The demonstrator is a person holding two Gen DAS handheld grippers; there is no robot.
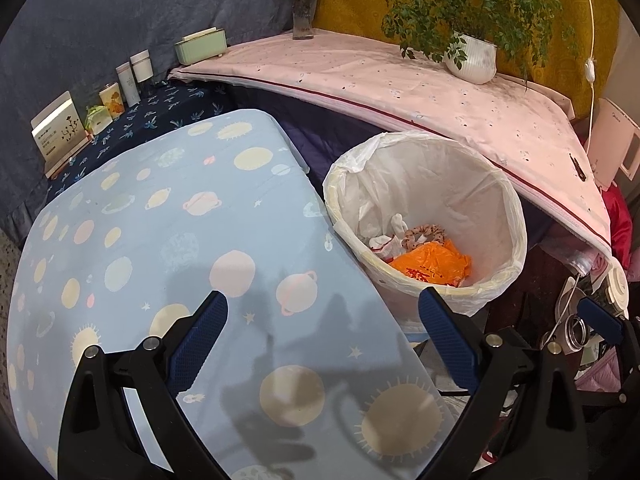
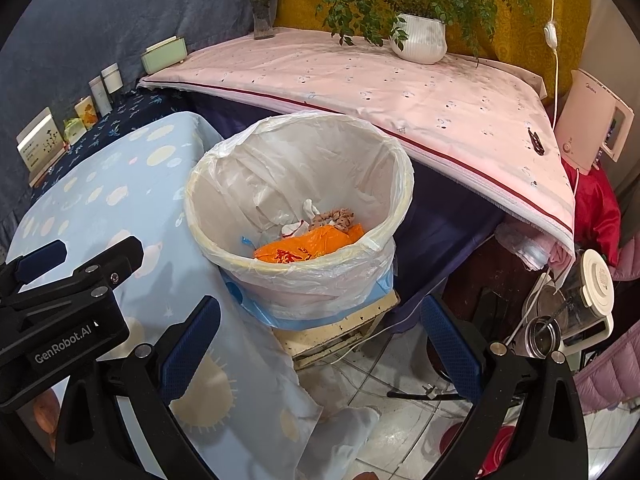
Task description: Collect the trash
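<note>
A white trash bin [image 1: 496,184] lined with a clear plastic bag stands beside the blue planet-print table [image 1: 168,240]. Inside lie an orange plastic bag [image 1: 432,266], white crumpled paper [image 1: 386,240] and a brown ring-shaped scrap [image 1: 424,234]. The bin [image 2: 224,184] and the orange bag [image 2: 308,250] also show in the right wrist view. My left gripper [image 1: 324,340] is open and empty above the table edge, just before the bin. My right gripper [image 2: 320,344] is open and empty, below the bin's near side. The left gripper's body [image 2: 68,280] shows at the left of the right wrist view.
A pink-clothed table [image 1: 400,76] behind the bin holds a potted plant [image 1: 472,56] and a flower vase [image 1: 304,16]. Boxes and jars [image 1: 120,92] line the far left. The bin rests on a worn stool [image 2: 340,332]. A kettle [image 2: 584,292], jar and cables crowd the right floor.
</note>
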